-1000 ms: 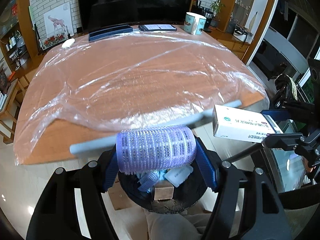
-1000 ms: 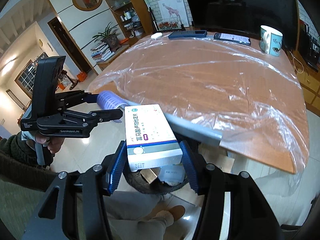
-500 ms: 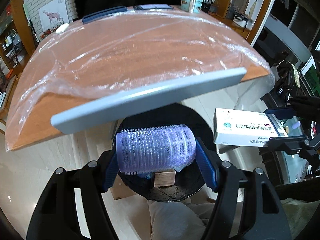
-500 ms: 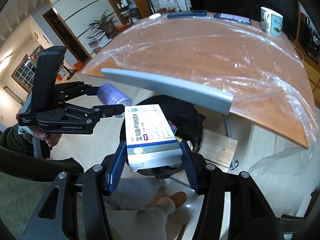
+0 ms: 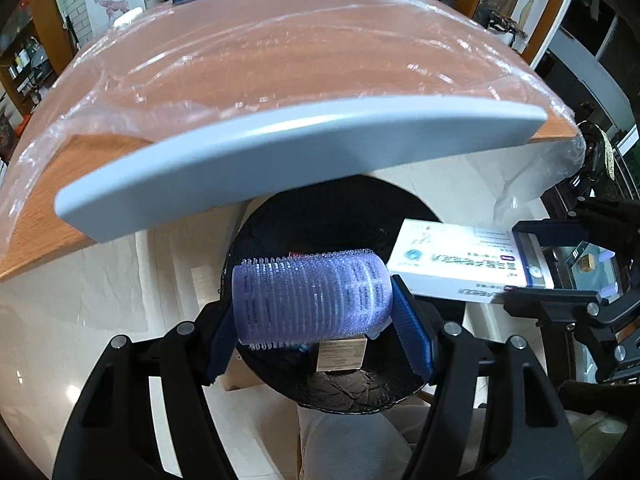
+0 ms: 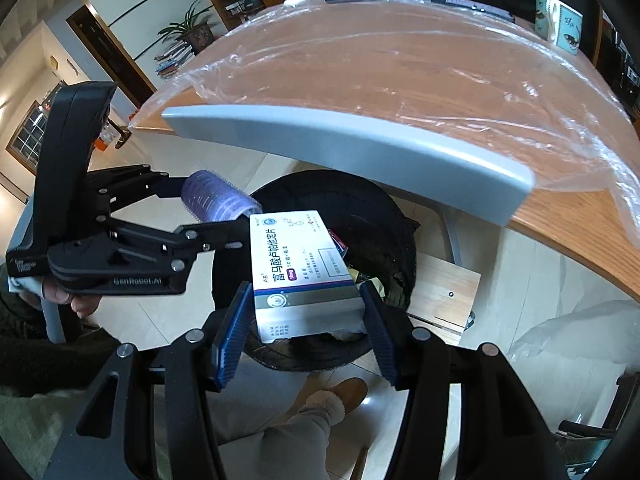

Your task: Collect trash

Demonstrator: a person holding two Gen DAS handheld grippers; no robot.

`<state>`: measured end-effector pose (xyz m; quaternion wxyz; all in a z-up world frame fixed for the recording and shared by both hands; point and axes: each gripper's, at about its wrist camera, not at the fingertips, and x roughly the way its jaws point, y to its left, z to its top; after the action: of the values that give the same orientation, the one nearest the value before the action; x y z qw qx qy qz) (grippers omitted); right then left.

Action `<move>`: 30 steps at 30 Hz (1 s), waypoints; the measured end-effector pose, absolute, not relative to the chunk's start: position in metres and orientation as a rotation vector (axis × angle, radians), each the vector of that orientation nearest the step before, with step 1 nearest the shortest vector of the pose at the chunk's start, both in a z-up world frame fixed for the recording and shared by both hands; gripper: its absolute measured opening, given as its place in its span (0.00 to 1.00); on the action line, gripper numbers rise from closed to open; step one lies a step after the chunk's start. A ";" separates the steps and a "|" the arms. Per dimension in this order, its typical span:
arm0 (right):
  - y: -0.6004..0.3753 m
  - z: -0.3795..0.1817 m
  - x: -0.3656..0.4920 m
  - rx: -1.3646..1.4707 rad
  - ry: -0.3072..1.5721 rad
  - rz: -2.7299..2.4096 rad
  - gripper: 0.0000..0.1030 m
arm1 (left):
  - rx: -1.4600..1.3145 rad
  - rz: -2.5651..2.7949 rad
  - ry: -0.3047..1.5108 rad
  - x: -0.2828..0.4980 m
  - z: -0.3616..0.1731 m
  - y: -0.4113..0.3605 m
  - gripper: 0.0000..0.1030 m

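My left gripper (image 5: 316, 316) is shut on a purple hair roller (image 5: 312, 300), held sideways above a black trash bin (image 5: 352, 392) on the floor. The roller also shows in the right wrist view (image 6: 216, 198). My right gripper (image 6: 306, 316) is shut on a white medicine box (image 6: 302, 268) above the same bin (image 6: 384, 220). The box also shows at the right of the left wrist view (image 5: 460, 264). Several discarded items lie inside the bin, among them a small brown box (image 5: 340, 354).
A wooden table under clear plastic film (image 5: 280, 52) with a grey front edge bar (image 5: 280, 152) overhangs the bin. A mug (image 6: 558, 20), a phone and a dark case stand at its far side. The person's slippered foot (image 6: 340, 396) is on the floor below.
Both grippers have dropped below the table edge and moved closer over the bin, still holding the roller and the box. The table now sits higher in both views.
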<state>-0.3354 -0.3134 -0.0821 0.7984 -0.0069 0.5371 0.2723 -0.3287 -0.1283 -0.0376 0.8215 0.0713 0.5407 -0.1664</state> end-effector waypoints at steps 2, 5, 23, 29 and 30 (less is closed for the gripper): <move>-0.310 -0.087 -0.333 -0.018 1.161 0.587 0.50 | 0.166 -0.348 1.152 -0.328 -0.042 -0.129 0.67; -0.305 -0.097 -0.328 -0.023 1.175 0.578 0.50 | 0.185 -0.339 1.159 -0.327 -0.049 -0.130 0.67; -0.323 -0.084 -0.323 0.089 1.150 0.519 0.73 | 0.161 -0.362 1.158 -0.325 -0.038 -0.115 0.83; -0.340 -0.013 -0.325 0.081 0.962 0.541 0.91 | 0.095 -0.418 0.999 -0.333 0.037 -0.099 0.84; -0.343 -0.005 -0.322 0.068 0.935 0.524 0.94 | 0.096 -0.415 0.943 -0.329 0.055 -0.095 0.92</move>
<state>-0.3216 -0.3430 -0.0048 0.8593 0.0323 0.4453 0.2496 -0.3287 -0.0953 0.0548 0.8692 0.0459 0.4506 -0.1984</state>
